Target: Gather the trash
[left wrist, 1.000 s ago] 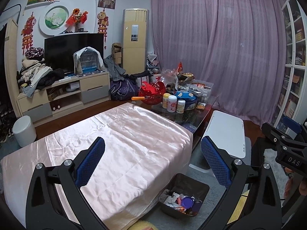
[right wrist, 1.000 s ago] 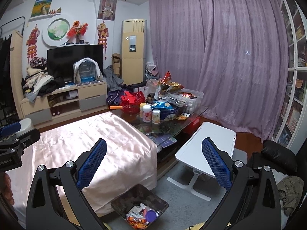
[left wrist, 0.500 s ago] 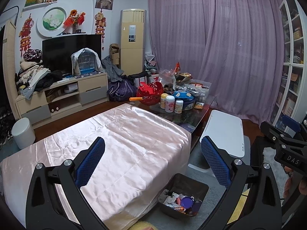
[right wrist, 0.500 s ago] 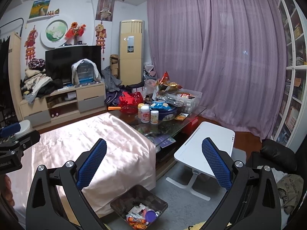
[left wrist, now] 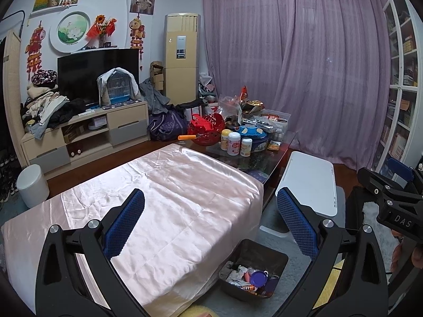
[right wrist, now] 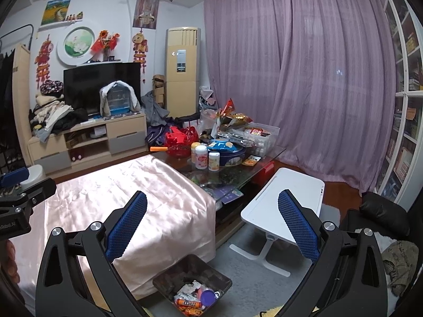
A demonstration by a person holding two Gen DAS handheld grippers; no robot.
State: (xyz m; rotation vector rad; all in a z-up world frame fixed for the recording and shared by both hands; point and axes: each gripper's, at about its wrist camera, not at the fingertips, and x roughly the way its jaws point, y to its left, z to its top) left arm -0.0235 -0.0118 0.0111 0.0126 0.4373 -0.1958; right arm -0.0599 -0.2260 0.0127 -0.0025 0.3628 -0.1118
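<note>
A dark square bin [left wrist: 275, 257] stands on the grey rug at the near corner of the table, holding wrappers and a purple lid [left wrist: 257, 277]. It also shows in the right wrist view [right wrist: 169, 280] with trash inside [right wrist: 194, 297]. My left gripper [left wrist: 210, 224] is open and empty, held high over the pink satin cloth [left wrist: 164, 198]. My right gripper [right wrist: 211, 224] is open and empty, held high above the bin and table corner. Each gripper shows at the edge of the other's view.
The glass coffee table's [right wrist: 238, 177] far end carries a red basket [right wrist: 182, 138], bottles [right wrist: 202, 157], a blue tin [right wrist: 230, 153] and snack packs. A white folding lap desk [right wrist: 285, 200] stands right of it. A white pail [left wrist: 33, 186] sits at left, a black cushion [right wrist: 383, 216] at right.
Both grippers have drifted slightly, so the room shifts a little in each view. Both stay open and empty; nothing on the table or in the bin has moved.
</note>
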